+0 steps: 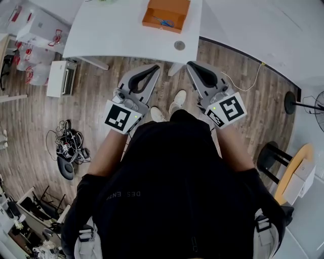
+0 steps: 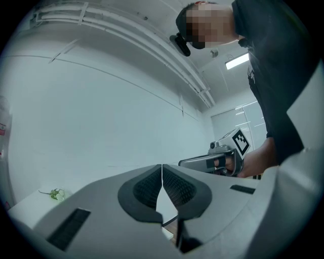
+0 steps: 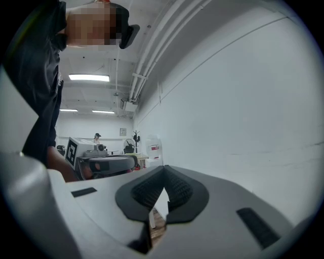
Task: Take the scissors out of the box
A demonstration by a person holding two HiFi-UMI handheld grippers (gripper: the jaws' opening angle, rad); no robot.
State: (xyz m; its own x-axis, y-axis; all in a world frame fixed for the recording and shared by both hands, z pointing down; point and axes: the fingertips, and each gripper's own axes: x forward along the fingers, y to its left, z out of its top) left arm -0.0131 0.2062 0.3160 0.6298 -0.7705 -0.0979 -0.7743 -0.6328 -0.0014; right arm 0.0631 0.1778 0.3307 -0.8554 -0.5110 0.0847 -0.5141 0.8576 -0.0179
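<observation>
An orange box [image 1: 166,13] lies on the white table [image 1: 116,35] at the top of the head view, with blue-handled scissors [image 1: 164,22] inside it. My left gripper [image 1: 153,68] and right gripper [image 1: 192,65] are held side by side in front of my chest, well short of the table, above the wooden floor. Both are shut with nothing between their tips. In the left gripper view the left gripper [image 2: 162,167] points at a white wall, jaws touching. The right gripper [image 3: 163,169] shows the same, jaws touching, in the right gripper view.
A round metal disc [image 1: 179,45] lies near the table's front edge. On the floor at left are a white unit [image 1: 61,78] and a tangle of cables [image 1: 68,146]. A black stool [image 1: 271,157] and a fan base [image 1: 289,102] stand to the right.
</observation>
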